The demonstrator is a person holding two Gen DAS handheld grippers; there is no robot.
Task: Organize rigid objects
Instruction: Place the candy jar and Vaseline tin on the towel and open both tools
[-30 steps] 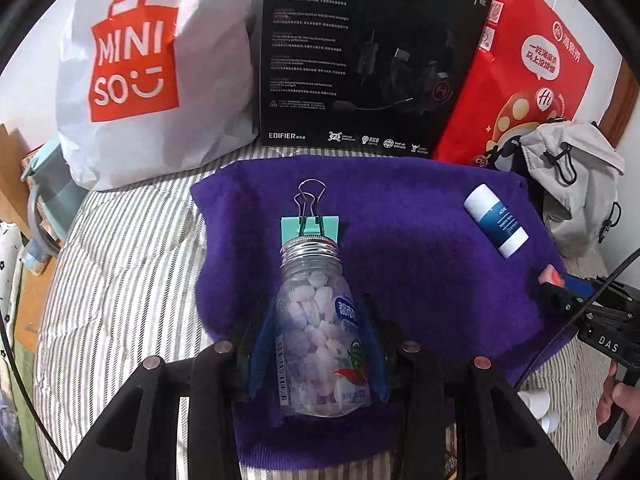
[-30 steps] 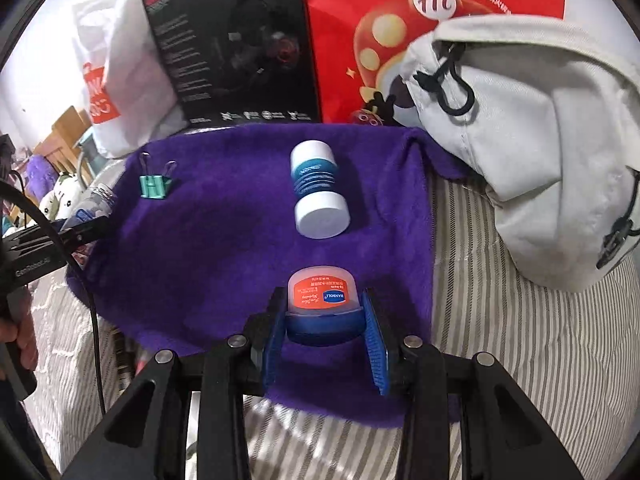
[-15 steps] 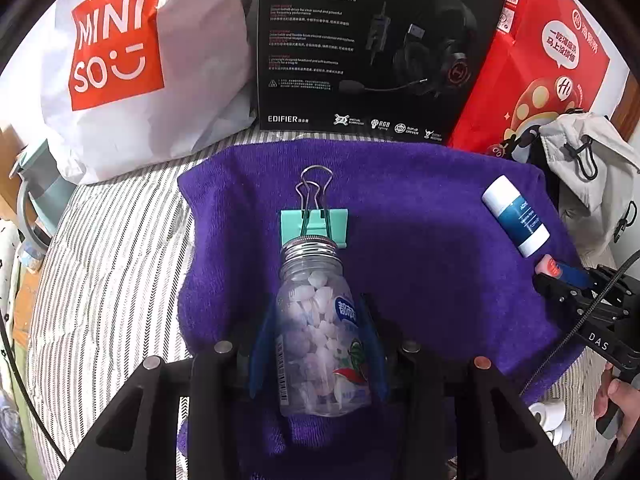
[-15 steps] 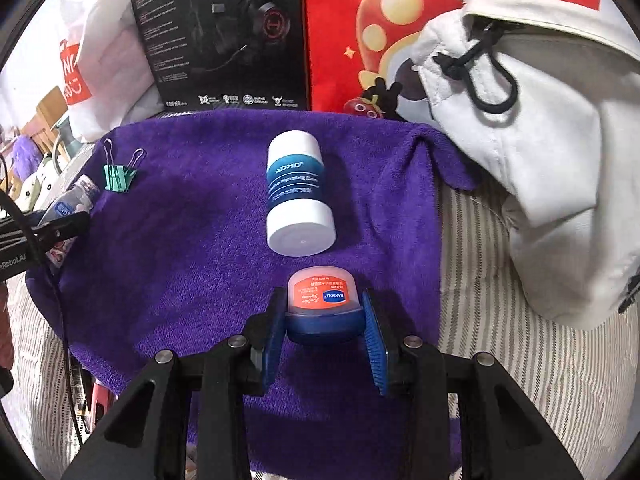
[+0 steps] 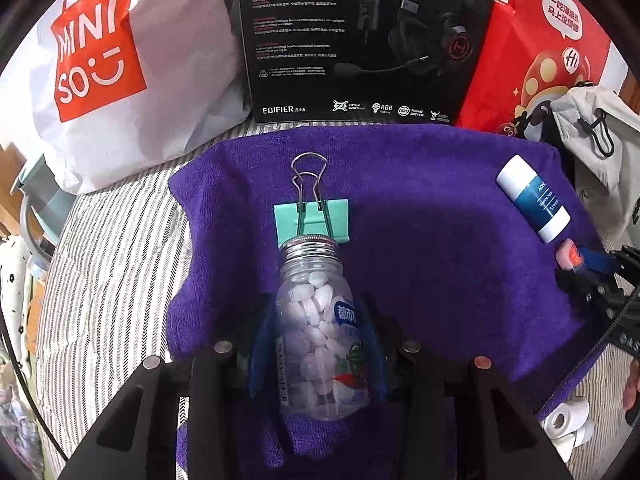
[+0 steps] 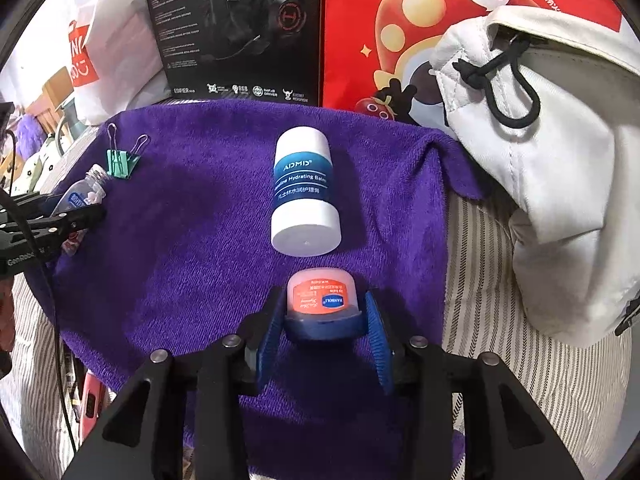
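Left wrist: bottle (image 5: 320,332) base hidden btwn fingers | cap unseen

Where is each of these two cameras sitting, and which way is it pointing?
Left wrist: on the left tongs, looking down along them at the candy bottle they clamp.
Right wrist: on the right tongs, looking down at the small jar; the jaws have just been opening around it.
Both show the purple towel and green clip.

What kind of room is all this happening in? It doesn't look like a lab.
Probably a bedroom at home: a purple towel is spread over what looks like a bed with striped bedding, with a shopping bag and a headset box propped behind.
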